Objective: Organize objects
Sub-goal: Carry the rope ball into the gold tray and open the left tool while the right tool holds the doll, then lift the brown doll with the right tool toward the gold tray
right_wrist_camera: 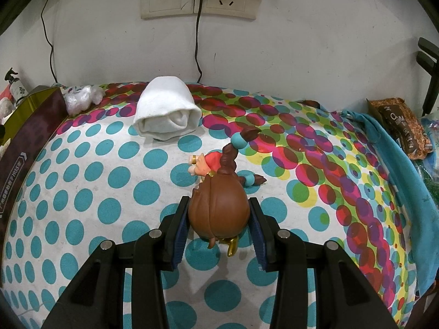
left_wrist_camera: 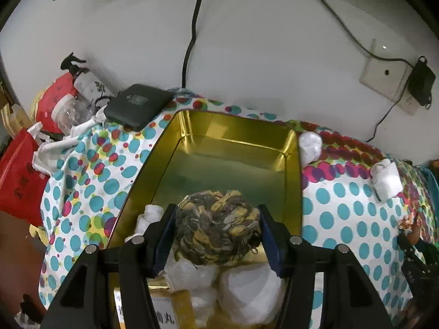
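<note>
Over the gold tin [left_wrist_camera: 293,170] my left gripper [left_wrist_camera: 216,233] clamps the yarn ball [left_wrist_camera: 216,230]; my right gripper [right_wrist_camera: 219,213] pinches the figurine [right_wrist_camera: 219,208], whose rounded head could slip.

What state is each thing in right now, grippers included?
Left gripper: shut on the yarn ball, over the tin.
Gold tin: open, white bundles at its near end.
Right gripper: shut on the figurine.
White towel: rolled, lying on the cloth.

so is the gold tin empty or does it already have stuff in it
Not empty. The gold tin holds white wrapped bundles at its near end; its far end is bare. The yarn ball is gripped above it.
</note>
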